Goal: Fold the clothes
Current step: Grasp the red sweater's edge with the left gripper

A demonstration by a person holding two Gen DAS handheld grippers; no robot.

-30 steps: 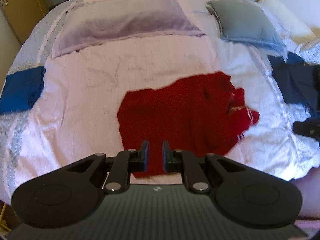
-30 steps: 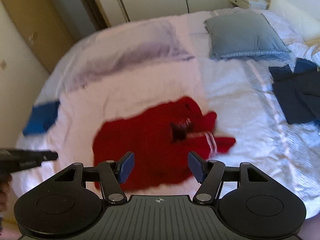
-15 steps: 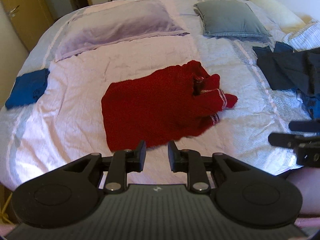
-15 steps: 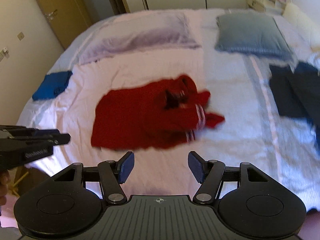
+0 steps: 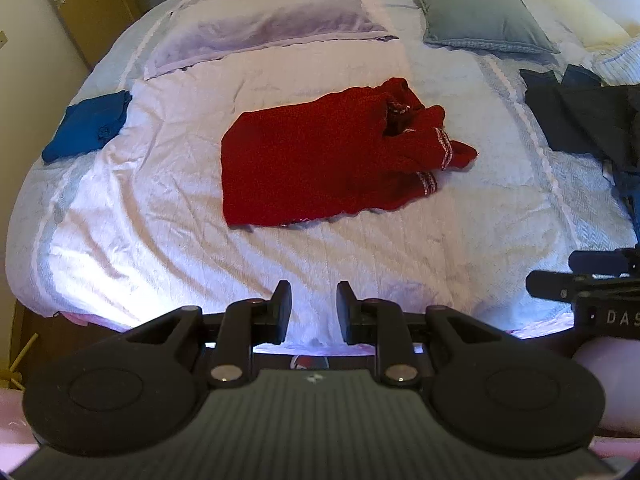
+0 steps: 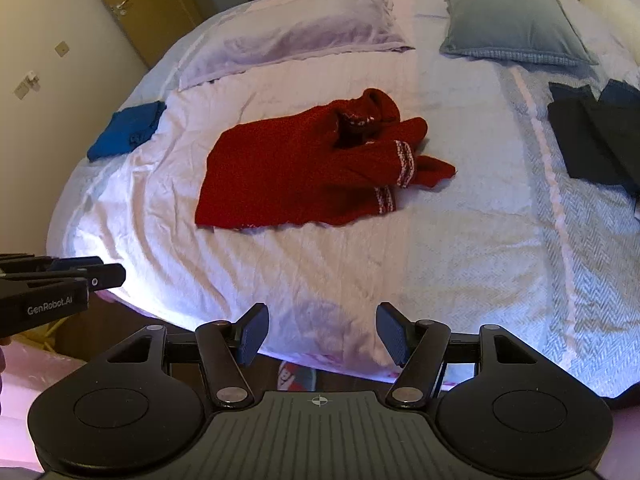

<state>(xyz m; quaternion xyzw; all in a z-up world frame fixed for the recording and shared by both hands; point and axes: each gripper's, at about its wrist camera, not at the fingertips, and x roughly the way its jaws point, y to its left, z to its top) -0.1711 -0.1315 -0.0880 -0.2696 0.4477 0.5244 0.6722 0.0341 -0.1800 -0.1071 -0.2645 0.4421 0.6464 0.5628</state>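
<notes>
A red knit sweater (image 5: 320, 164) lies folded on the middle of the bed, its white-striped cuffs bunched at its right side; it also shows in the right wrist view (image 6: 296, 172). My left gripper (image 5: 313, 312) is open with a narrow gap and empty, held back over the bed's near edge, well short of the sweater. My right gripper (image 6: 322, 334) is wide open and empty, also back at the near edge. Each gripper shows at the side of the other's view.
A folded blue garment (image 5: 88, 126) lies at the bed's left edge. Dark clothes (image 5: 588, 120) lie in a pile at the right. A lilac pillow (image 5: 260, 24) and a grey cushion (image 5: 484, 16) sit at the far end. The white bedspread (image 5: 160, 208) is wrinkled.
Both grippers have pulled back from the sweater to the bed's near edge. The left jaws have opened a little wider. The sweater stays on the bed.
</notes>
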